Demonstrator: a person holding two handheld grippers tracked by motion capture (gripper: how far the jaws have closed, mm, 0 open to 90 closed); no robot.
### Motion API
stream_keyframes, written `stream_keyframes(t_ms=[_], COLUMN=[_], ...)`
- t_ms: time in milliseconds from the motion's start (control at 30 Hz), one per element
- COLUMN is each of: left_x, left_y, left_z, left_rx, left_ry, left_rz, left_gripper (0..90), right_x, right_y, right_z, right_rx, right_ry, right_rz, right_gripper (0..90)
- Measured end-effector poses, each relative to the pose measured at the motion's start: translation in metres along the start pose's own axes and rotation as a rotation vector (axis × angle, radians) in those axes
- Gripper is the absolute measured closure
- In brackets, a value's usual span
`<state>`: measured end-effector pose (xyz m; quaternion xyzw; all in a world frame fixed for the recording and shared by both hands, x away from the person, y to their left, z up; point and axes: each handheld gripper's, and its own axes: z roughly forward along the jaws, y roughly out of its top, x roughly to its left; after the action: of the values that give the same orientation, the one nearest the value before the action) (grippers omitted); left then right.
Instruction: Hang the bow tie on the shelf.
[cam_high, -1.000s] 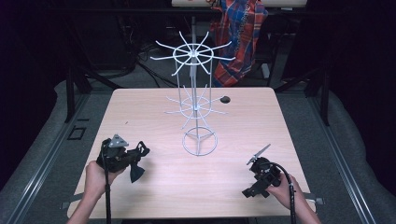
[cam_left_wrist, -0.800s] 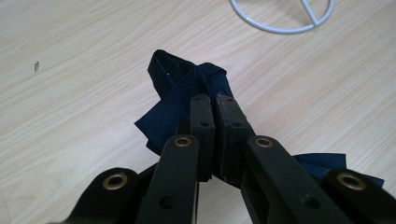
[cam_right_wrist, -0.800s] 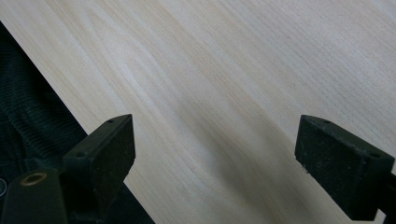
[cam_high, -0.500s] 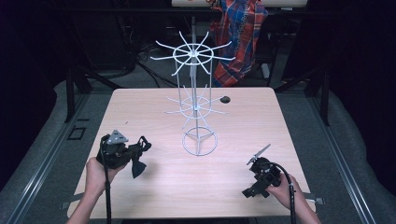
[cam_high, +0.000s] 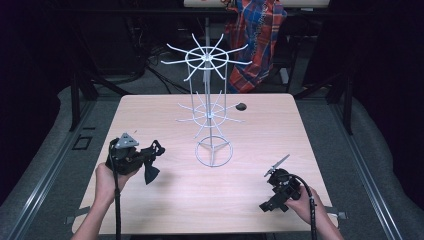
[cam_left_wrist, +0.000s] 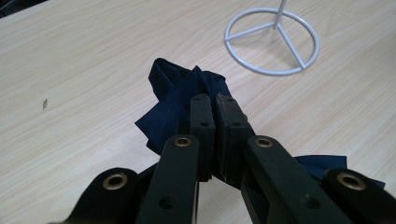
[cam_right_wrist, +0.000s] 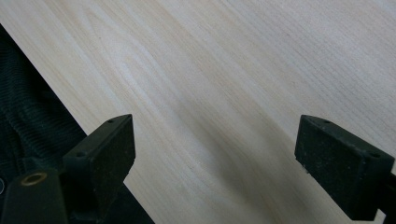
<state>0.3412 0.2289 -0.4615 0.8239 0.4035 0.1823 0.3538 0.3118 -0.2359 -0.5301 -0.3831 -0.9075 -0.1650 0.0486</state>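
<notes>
1. Navy cloth (cam_left_wrist: 187, 88) hangs pinched in my left gripper (cam_left_wrist: 215, 105), jaws squeezed together on it, a little nearer me than a second ago, just above the wooden table (cam_high: 310, 145).
2. My right gripper (cam_right_wrist: 215, 154) has not moved; its jaws stand wide apart, holding nothing.
3. Farther off stands the white wire rack (cam_high: 212, 150).
</notes>
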Motion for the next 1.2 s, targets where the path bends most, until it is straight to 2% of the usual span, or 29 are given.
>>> stream_keyframes(t_ms=[400,533,567,733,1033,1200], left_x=[0.003,0.001,0.0,-0.003,-0.009,-0.014], left_y=[0.014,0.019,0.02,0.025,0.035,0.042], left_z=[-0.011,-0.015,-0.016,-0.021,-0.03,-0.034], left_rx=[-0.092,-0.116,-0.119,-0.155,-0.213,-0.26], left_ry=[-0.017,-0.035,-0.035,-0.056,-0.059,-0.069], left_rz=[-0.023,-0.022,-0.017,-0.017,-0.001,0.006], left_gripper=[86.7,86.7,86.6,86.6,86.6,86.6], right_x=[0.0,-0.001,0.0,0.0,-0.002,0.0], right_y=[0.001,0.001,0.0,-0.001,-0.003,-0.005], right_z=[0.001,0.0,0.001,0.0,-0.002,-0.001], right_rx=[0.0,0.015,0.0,0.001,0.018,0.006], right_ry=[0.005,-0.001,0.002,-0.001,-0.006,0.0], right_rz=[0.003,-0.009,0.004,0.008,-0.006,0.008], right_gripper=[11.9,11.9,11.9,11.9,11.9,11.9])
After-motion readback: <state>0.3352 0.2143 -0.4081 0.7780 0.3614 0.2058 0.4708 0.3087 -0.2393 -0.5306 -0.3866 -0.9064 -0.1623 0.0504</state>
